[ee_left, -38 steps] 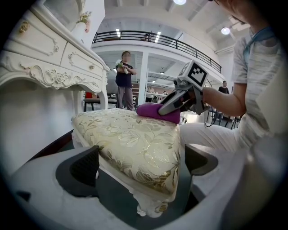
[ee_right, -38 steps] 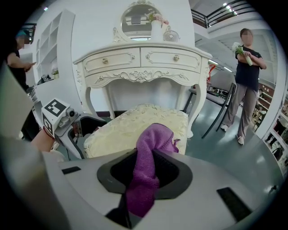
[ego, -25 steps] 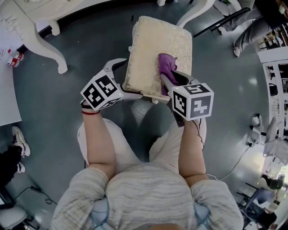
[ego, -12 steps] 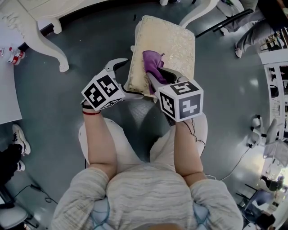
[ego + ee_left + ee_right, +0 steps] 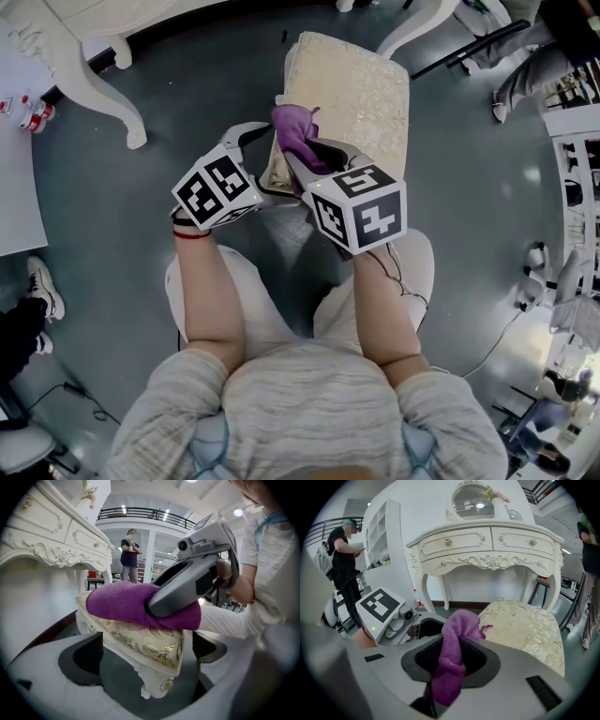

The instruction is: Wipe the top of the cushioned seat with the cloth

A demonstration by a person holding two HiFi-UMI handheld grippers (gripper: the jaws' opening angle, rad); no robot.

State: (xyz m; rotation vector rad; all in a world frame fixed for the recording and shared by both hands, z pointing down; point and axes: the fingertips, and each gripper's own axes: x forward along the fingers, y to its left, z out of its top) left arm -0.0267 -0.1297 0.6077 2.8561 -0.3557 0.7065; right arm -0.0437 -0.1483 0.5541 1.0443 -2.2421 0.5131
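one cloth [image 5: 294,131] on cushioned seat [image 5: 367,94], grey floor [image 5: 192,98]

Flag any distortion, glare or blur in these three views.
Head view: fisheye bends the edges, the floor glares at lower right, yet the purple cloth and cushioned seat are sharp. Left gripper view: round black vignette, ceiling lamps flare, left claw near the lens looks soft. Right gripper view: same vignette, dressing table bowed, cloth in the right claw crisp.
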